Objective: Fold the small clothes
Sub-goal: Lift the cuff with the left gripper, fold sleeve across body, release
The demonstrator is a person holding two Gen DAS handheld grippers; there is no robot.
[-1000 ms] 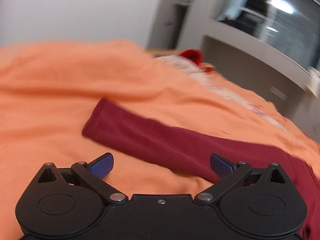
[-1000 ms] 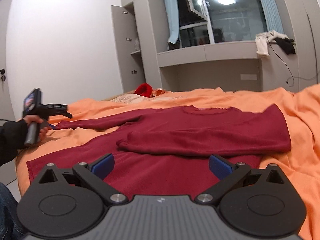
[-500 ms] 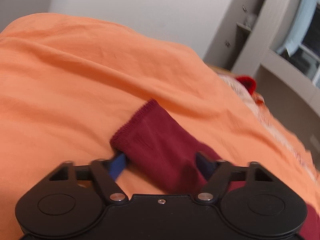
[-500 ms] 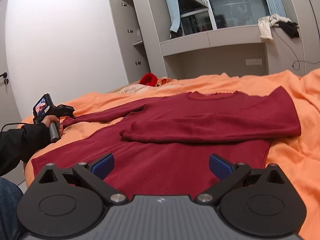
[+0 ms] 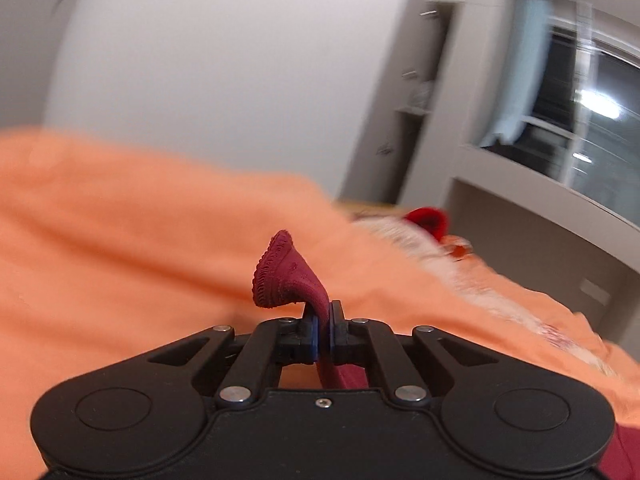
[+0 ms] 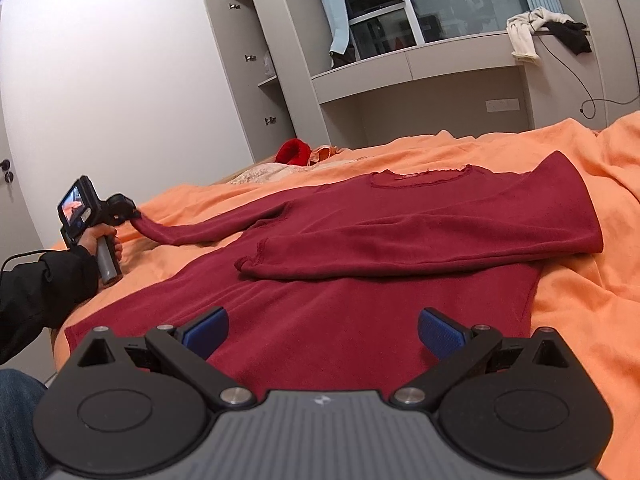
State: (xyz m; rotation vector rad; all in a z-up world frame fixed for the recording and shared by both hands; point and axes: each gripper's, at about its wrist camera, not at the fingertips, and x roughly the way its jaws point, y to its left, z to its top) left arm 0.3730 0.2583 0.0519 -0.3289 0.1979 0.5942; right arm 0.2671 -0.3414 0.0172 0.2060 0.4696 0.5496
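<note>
A dark red long-sleeved top lies flat on the orange bedspread, with its right sleeve folded across the chest. My left gripper is shut on the cuff of the left sleeve, which sticks up between the pads. In the right wrist view the left gripper holds that sleeve lifted off the bed at the left. My right gripper is open and empty, hovering above the top's hem.
A bright red item and pale lacy fabric lie at the far end of the bed. Grey cupboards, a ledge with draped clothes and a window stand behind. A hanging cable is at right.
My left gripper moved down over the left sleeve's cuff, shut on it and lifted it off the bedspread. My right gripper stayed open and shifted slightly nearer to the top.
</note>
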